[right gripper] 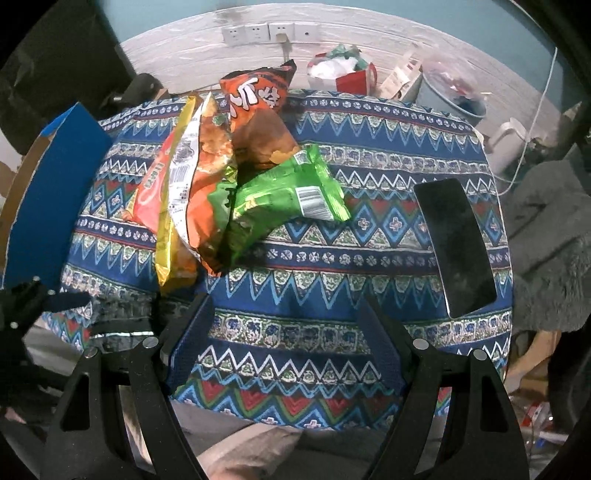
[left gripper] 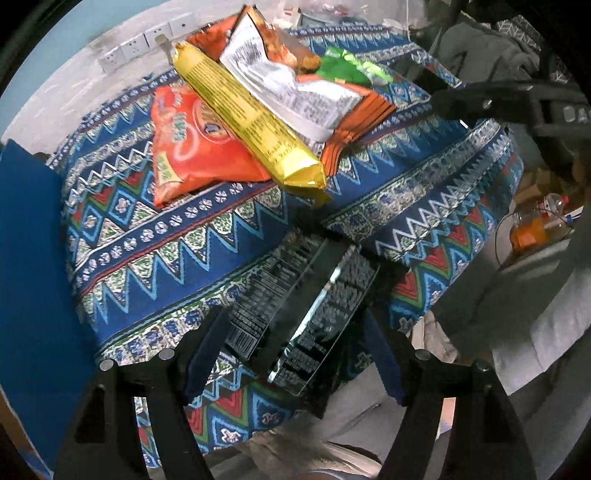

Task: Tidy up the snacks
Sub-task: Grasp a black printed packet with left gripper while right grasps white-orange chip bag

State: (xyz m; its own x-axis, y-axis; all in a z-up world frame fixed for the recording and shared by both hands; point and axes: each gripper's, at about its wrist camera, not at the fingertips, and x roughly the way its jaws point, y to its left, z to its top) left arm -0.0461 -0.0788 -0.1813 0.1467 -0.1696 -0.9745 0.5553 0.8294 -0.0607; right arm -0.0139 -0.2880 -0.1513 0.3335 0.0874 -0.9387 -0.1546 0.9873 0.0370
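Note:
A heap of snack packets lies on the patterned tablecloth (right gripper: pixel 369 147): a yellow one (left gripper: pixel 251 122), an orange-red one (left gripper: pixel 192 147), a white-and-orange one (left gripper: pixel 280 81) and a green one (right gripper: pixel 280 195). A black packet (left gripper: pixel 295 295) lies apart at the table's near edge, partly over the rim. My left gripper (left gripper: pixel 295 325) points down over it with its fingers either side, and the pads do not seem to press on it. My right gripper (right gripper: pixel 284 314) hangs open above the front edge of the cloth, right of the heap, with nothing between its fingers.
A blue cardboard box (right gripper: pixel 48 192) stands at the table's left edge. A black phone (right gripper: pixel 454 247) lies near the right edge. Behind the table are wall sockets (right gripper: pixel 258 31), a red bag (right gripper: pixel 351 77) and a bin (right gripper: pixel 454 96). A grey blanket (right gripper: pixel 554 229) lies to the right.

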